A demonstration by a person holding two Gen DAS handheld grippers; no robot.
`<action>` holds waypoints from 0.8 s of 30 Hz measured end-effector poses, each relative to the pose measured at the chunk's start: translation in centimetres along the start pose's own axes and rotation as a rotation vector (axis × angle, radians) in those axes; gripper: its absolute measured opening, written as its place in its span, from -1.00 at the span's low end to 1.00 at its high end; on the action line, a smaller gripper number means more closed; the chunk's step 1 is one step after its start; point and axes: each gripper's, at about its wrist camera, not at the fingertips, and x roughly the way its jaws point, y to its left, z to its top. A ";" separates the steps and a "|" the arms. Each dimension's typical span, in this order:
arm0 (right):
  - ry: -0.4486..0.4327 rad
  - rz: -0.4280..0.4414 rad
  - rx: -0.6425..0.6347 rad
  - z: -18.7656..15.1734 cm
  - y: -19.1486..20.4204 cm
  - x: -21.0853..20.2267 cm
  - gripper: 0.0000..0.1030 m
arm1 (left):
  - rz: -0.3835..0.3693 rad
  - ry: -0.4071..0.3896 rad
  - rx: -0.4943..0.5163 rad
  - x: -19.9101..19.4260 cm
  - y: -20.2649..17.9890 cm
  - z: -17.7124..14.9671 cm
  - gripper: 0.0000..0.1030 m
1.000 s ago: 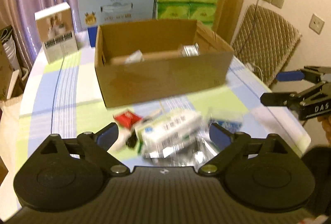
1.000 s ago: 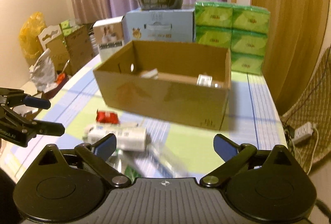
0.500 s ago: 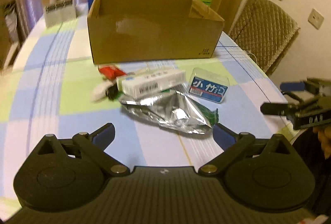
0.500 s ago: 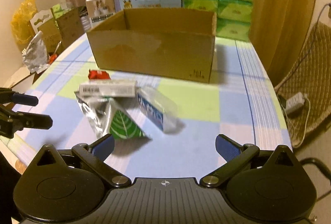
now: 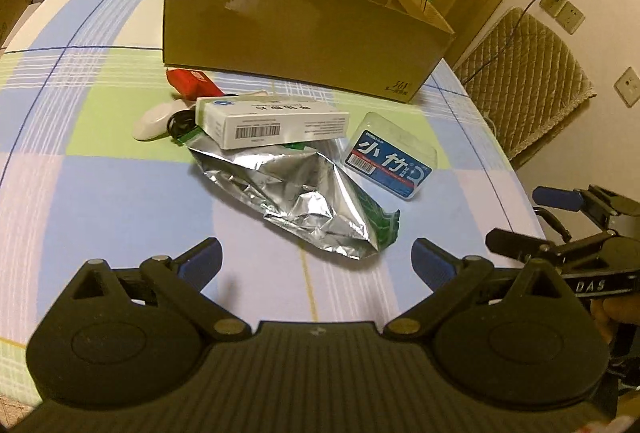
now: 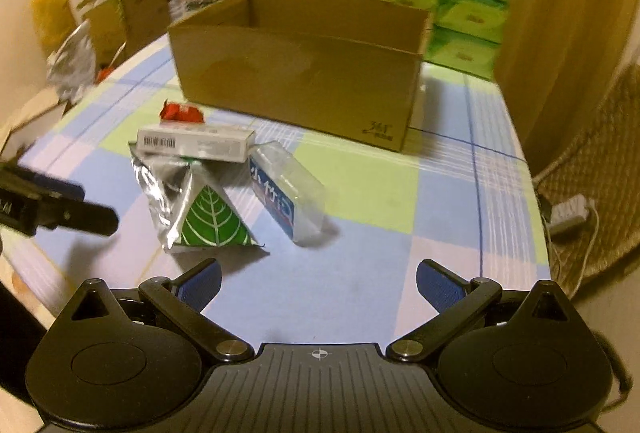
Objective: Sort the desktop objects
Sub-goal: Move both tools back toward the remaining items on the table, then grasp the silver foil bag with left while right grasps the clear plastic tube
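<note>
Both tools wide open, empty: left tool (image 5: 316,263), right tool (image 6: 318,281). Foil pouch (image 5: 304,197) just ahead of left tool, white carton (image 5: 272,121) resting on its far end. Cardboard box (image 5: 296,21) beyond. Risk: pulling pouch tips carton off.

Cardboard box (image 5: 296,17) interior hidden; small black item (image 5: 179,122) under white carton (image 5: 272,121)

your inventory by finish: cardboard box (image 5: 296,29) matt brown, scuffed pale patch on side. foil pouch (image 5: 304,201) crinkled, shiny silver. carton (image 5: 272,121) smooth white paperboard. clear case (image 5: 390,161) glossy plastic. tablecloth (image 5: 100,193) smooth checked cloth. your gripper pads (image 6: 200,281) ribbed blue.
</note>
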 end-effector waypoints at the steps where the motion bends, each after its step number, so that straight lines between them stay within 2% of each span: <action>1: 0.007 0.007 -0.027 0.2 -0.1 0.4 0.96 | 0.004 0.006 -0.004 0.4 -0.1 0.2 0.92; 6: 0.028 0.031 -0.110 0.9 -0.7 2.0 0.96 | 0.021 0.019 -0.037 2.4 -0.2 1.0 0.93; 16: 0.054 0.053 -0.150 2.7 -2.6 5.2 0.96 | 0.034 0.034 -0.095 6.4 -1.4 1.4 0.88; 18: 0.066 0.061 -0.153 3.0 -2.8 5.9 0.96 | 0.038 0.067 -0.085 7.2 -1.9 1.2 0.67; 20: 0.073 0.067 -0.147 3.1 -2.9 6.5 0.96 | 0.005 0.094 -0.082 7.7 -2.1 0.8 0.38; 21: 0.075 0.070 -0.143 3.2 -3.0 6.7 0.96 | 0.000 0.098 -0.081 7.7 -2.1 0.5 0.37; 23: 0.077 0.077 -0.137 3.4 -3.0 6.9 0.96 | 0.020 0.087 -0.064 7.4 -2.1 0.3 -0.09; 24: 0.077 0.080 -0.136 3.4 -2.9 7.0 0.96 | 0.021 0.087 -0.077 7.1 -1.7 0.2 -0.14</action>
